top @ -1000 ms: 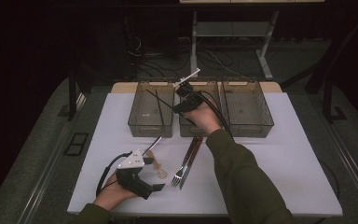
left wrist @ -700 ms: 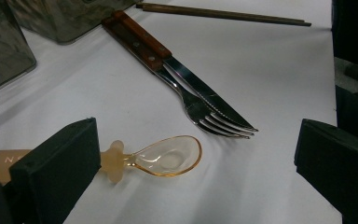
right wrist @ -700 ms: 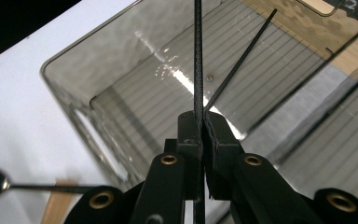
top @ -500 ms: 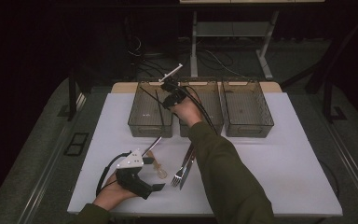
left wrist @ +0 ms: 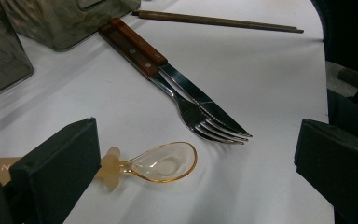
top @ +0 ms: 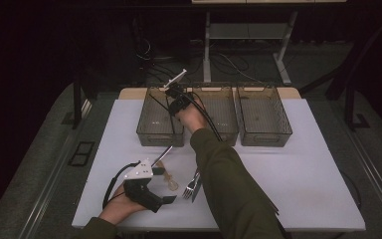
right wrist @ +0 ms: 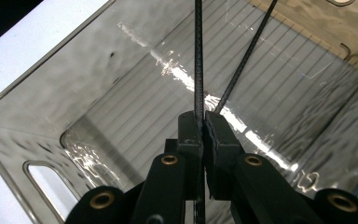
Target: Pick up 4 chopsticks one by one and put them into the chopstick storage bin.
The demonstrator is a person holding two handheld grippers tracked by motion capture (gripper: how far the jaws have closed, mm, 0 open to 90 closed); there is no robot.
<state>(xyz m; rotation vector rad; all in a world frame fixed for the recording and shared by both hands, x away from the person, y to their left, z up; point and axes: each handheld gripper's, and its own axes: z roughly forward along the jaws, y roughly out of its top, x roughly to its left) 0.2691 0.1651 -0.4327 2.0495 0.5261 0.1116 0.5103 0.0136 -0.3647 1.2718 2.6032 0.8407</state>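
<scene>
My right gripper [top: 175, 103] hangs over the left clear bin [top: 149, 130], tilted down into it. In the right gripper view its jaws [right wrist: 203, 122] are shut on two thin black chopsticks [right wrist: 198, 56] that splay apart above the bin's ribbed floor. My left gripper [top: 165, 200] rests on the white table near the front edge, jaws wide open [left wrist: 191, 186]. Between and ahead of them lies a small amber spoon [left wrist: 164, 163], untouched. Just beyond it a fork [left wrist: 200, 122] and a wooden-handled knife [left wrist: 186, 88] lie side by side.
A middle bin [top: 220, 134] and a right bin [top: 264, 137] stand in a row with the left one at the table's back. A brown pair of chopsticks [left wrist: 219, 21] lies farther off. A metal handle [top: 161, 155] lies by the left gripper.
The right hand has carried the chopsticks leftward from above the middle bin to above the left bin, and a little lower. The left gripper has stayed put.
</scene>
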